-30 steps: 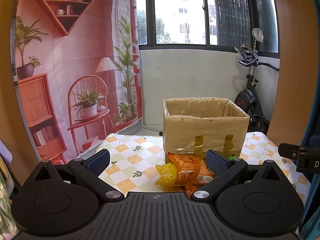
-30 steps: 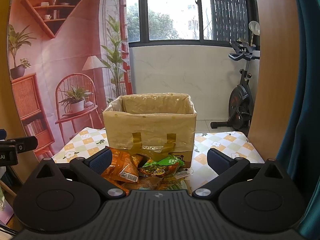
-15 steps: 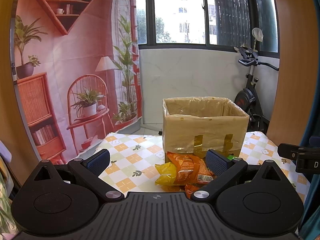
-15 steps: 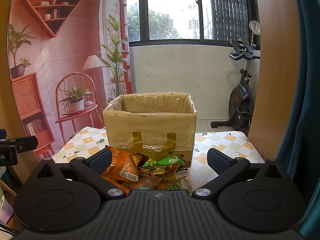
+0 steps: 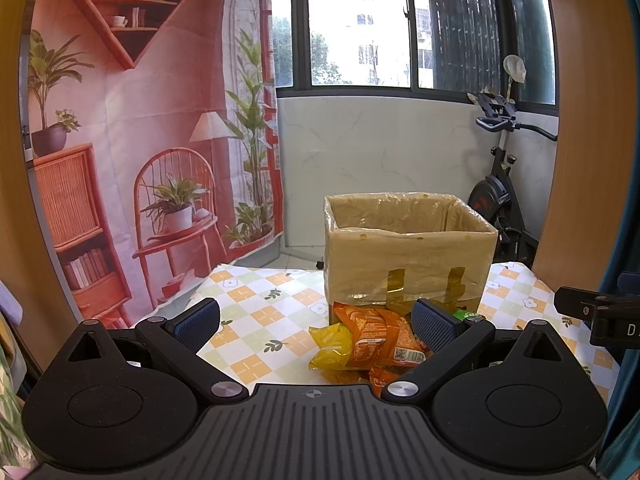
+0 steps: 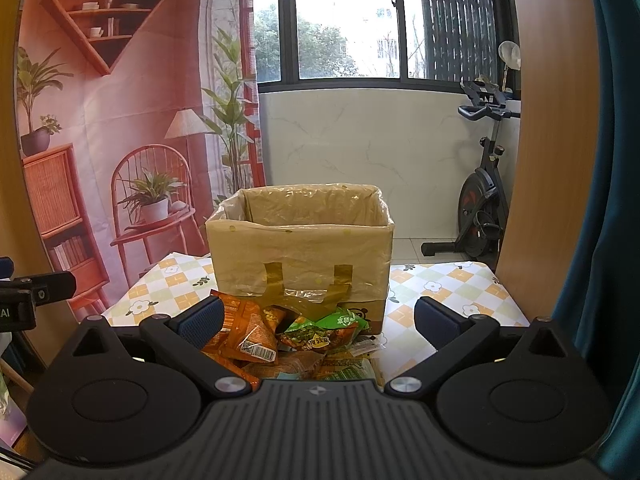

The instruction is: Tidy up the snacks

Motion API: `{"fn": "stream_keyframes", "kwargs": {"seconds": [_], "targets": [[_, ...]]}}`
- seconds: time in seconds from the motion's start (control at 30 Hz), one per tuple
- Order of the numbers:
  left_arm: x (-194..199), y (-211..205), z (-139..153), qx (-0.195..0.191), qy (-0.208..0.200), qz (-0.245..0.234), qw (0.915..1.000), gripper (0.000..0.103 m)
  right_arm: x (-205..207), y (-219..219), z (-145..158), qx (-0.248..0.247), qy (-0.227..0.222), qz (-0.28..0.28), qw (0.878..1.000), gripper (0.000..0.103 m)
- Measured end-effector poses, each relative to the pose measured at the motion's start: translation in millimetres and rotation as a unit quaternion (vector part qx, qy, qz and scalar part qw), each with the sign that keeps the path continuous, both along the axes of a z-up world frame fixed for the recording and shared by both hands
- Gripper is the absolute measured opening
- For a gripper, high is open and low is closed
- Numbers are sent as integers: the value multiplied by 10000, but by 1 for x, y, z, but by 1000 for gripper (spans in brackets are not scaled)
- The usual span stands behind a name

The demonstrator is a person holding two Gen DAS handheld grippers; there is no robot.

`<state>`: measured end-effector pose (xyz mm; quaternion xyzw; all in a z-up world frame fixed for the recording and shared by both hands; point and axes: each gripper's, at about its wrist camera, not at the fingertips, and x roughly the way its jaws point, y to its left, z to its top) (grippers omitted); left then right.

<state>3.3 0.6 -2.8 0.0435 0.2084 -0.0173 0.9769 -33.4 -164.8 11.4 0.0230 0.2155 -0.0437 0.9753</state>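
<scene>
An open cardboard box (image 5: 408, 258) lined with plastic stands on the checked tablecloth (image 5: 256, 320); it also shows in the right wrist view (image 6: 300, 256). A pile of snack packets lies against its near side: an orange packet (image 5: 376, 340), a yellow packet (image 5: 330, 346), an orange packet (image 6: 250, 338) and a green packet (image 6: 324, 328). My left gripper (image 5: 316, 320) is open and empty, short of the pile. My right gripper (image 6: 318, 320) is open and empty, just before the pile.
An exercise bike (image 6: 480, 200) stands behind the table on the right. A printed backdrop (image 5: 140, 140) hangs on the left. A wooden panel (image 6: 540, 140) and a teal curtain (image 6: 608, 200) flank the right side. The right gripper's body (image 5: 600, 314) shows at the left view's right edge.
Both grippers have barely moved; the right wrist view has dipped slightly nearer the pile. Nothing was taken hold of or let go.
</scene>
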Motion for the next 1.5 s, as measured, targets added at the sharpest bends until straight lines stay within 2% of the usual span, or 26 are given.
{"fn": "stream_keyframes", "kwargs": {"seconds": [0.4, 0.57, 0.7, 0.8, 0.97, 1.13, 1.3, 1.37, 1.5], "targets": [[4, 3, -1, -57, 115, 181, 9998, 103, 0, 1, 2, 6, -20, 10, 10000, 103], [7, 6, -6, -60, 87, 356, 9993, 103, 0, -7, -6, 227, -106, 53, 9997, 103], [16, 10, -16, 2, 56, 456, 9989, 103, 4, -14, -22, 390, -234, -11, 9990, 103], [28, 12, -28, 76, 112, 508, 9986, 103, 6, -14, -34, 302, -282, -39, 9991, 103], [38, 22, -47, 52, -26, 672, 9977, 102, 20, -14, -70, 290, -44, -12, 9996, 102], [47, 28, -72, -336, 55, 460, 9984, 102, 26, -22, -104, 421, 241, -176, 9987, 101], [65, 28, -108, -1170, 655, 82, 9909, 101, 35, -28, -139, 405, 699, -334, 9962, 99], [71, 21, -119, -1138, 843, -48, 9899, 100, 36, -30, -149, 428, 804, -365, 9952, 99], [74, 6, -134, -841, 1028, -444, 9901, 97, 40, -30, -161, 399, 886, -371, 9946, 98]]}}
